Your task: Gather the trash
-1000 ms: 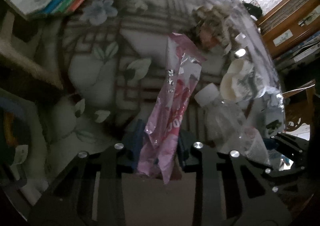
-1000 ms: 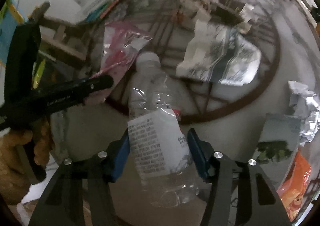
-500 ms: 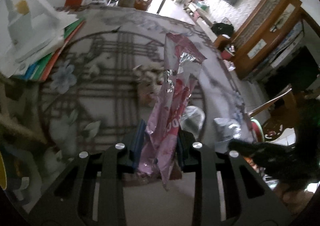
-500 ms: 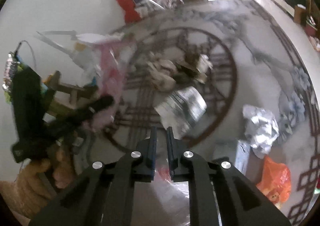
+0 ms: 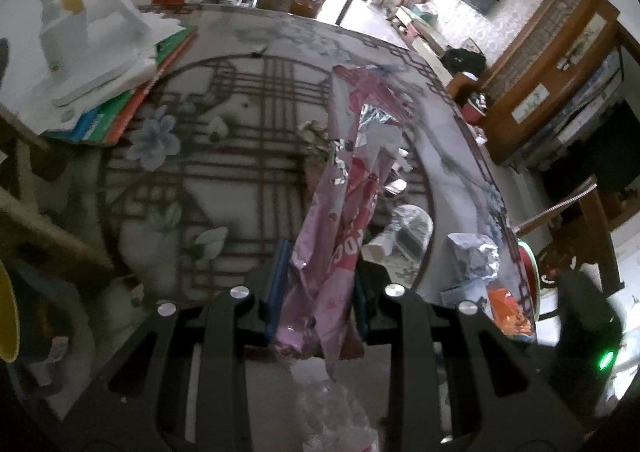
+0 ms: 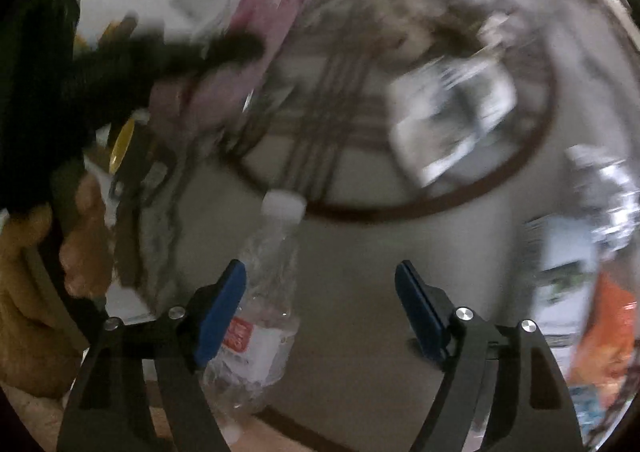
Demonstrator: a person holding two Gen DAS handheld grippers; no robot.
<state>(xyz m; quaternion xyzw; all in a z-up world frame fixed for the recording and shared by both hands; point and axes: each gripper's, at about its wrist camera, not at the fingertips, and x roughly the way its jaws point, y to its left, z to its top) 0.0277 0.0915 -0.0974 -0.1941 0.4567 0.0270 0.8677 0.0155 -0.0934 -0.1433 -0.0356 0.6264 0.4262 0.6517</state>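
My left gripper [image 5: 318,292] is shut on a long pink foil wrapper [image 5: 352,188], held up above the patterned round table [image 5: 224,172]. In the right wrist view that wrapper [image 6: 256,4] and the left gripper [image 6: 168,52] show blurred at the upper left. The jaws of my right gripper [image 6: 320,292] are opening and stand wide. A clear crushed plastic bottle [image 6: 264,292] with a white cap lies against the left finger, and the right pad is well apart from it. In the left wrist view the bottle [image 5: 336,412] shows below the wrapper.
More trash lies on the table: a printed paper [image 6: 452,112], crumpled foil [image 6: 608,188] and an orange packet [image 6: 604,332]. A stack of books and papers [image 5: 132,92] sits at the table's far left. A person's hand [image 6: 80,236] holds the left gripper's handle.
My left gripper has risen with the pink wrapper in it. My right gripper held the bottle a second ago, then stood shut, and now stands wide with the bottle beside its left finger.
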